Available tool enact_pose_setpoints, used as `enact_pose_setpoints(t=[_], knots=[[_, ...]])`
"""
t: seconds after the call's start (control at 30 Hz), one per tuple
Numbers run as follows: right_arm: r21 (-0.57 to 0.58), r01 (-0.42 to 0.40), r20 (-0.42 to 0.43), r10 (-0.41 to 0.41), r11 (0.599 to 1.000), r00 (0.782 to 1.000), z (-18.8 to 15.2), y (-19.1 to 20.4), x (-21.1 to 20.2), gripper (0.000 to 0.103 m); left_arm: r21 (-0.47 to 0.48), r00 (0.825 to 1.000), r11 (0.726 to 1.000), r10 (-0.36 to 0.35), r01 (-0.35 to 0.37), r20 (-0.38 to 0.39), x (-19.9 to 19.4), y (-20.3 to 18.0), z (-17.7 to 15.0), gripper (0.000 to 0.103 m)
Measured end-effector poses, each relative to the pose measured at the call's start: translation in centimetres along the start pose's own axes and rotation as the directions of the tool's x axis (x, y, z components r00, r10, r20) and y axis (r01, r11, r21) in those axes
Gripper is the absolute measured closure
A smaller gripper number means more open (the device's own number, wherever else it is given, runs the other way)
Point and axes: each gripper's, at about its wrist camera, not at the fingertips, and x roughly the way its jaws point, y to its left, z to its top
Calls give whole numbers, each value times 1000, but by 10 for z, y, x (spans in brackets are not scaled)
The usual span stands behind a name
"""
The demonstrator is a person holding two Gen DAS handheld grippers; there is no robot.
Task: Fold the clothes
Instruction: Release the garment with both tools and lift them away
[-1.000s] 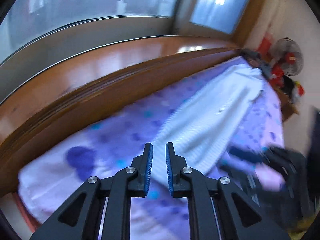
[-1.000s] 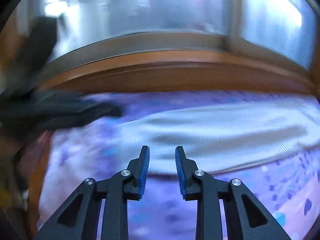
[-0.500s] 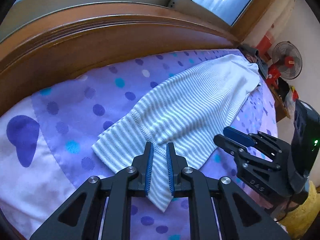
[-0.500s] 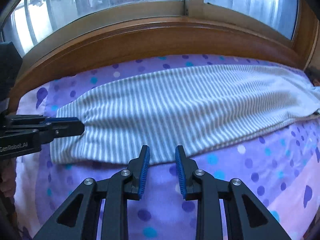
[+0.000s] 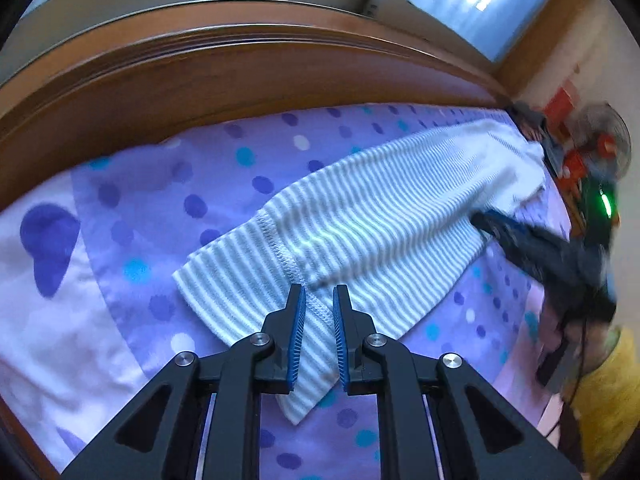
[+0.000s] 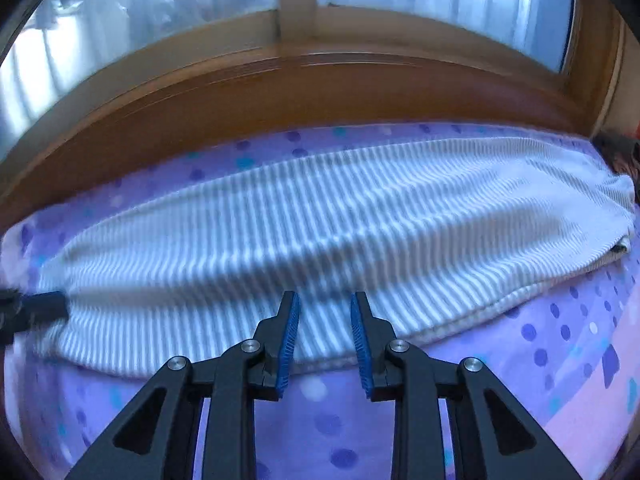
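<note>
My bed (image 5: 168, 184) in its dotted purple sheet carries the striped garment (image 6: 320, 232) flat lengthwise, my left claw (image 5: 319, 334) narrowly parted over its stitched corner, my right claw (image 6: 325, 340) part-open, empty, at its near edge.

left black two-finger gripper with blue pads (image 5: 319, 312) came down over the stitched end of the long white-and-grey striped knit garment (image 5: 360, 232) | right black two-finger gripper (image 6: 325, 320) swept sideways along its near edge, toward the middle
</note>
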Motion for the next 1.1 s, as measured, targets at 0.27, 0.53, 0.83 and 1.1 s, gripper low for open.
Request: enact_pose_setpoints(t=[0.27,0.53,0.83,1.1], knots=[[-102,-125,17,127,987,992,-20,-52,-45,73,-108,994,990,93,-87,57,-2,-35,-4,89],[-6,-157,47,157,988,987,4,-146,-52,57,-7,997,1000,21,-21,80,19,-121,23,89],[-78,-161,-74,156,984,985,23,-143,-24,56,141,998,990,-38,32,43,63,-172,73,88],[-222,-63,-104,41,973,994,20,-121,-3,58,176,999,983,-54,54,-6,95,-183,90,88]])
